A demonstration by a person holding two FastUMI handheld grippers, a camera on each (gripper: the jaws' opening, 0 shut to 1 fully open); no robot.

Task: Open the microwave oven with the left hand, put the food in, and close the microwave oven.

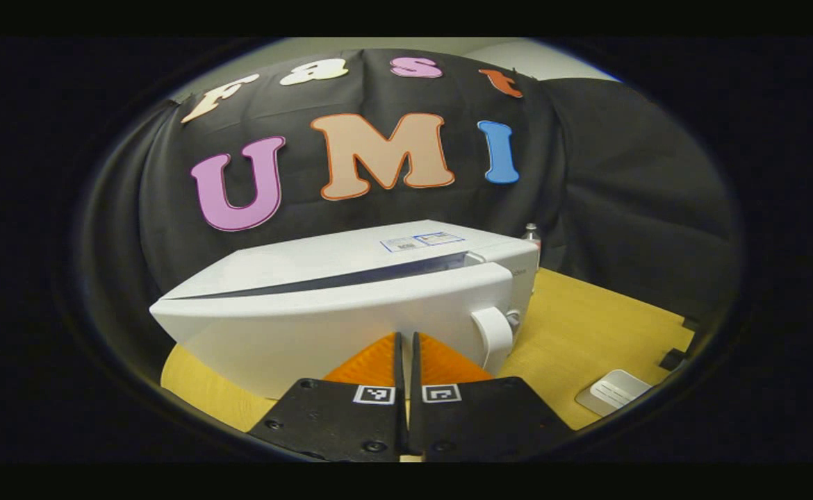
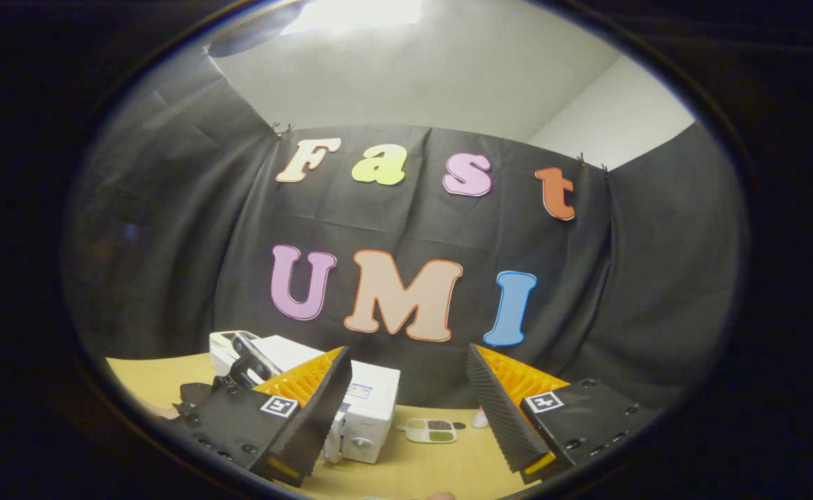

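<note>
White microwave oven point(image 1: 351, 305) sits on the yellow desk point(image 1: 587, 333) in the left gripper view, door nearly shut with a thin gap along its top edge. The left tongs point(image 1: 406, 361) are pressed together, empty, just before the door, its handle point(image 1: 493, 337) to their right. Pushing off-centre could slide the oven instead of seating the door.

In the right gripper view, the right tongs point(image 2: 406, 406) are spread wide, holding nothing. A food tray point(image 2: 433, 430) lies on the desk beside the oven; if that is the food, closing now leaves it out.
</note>
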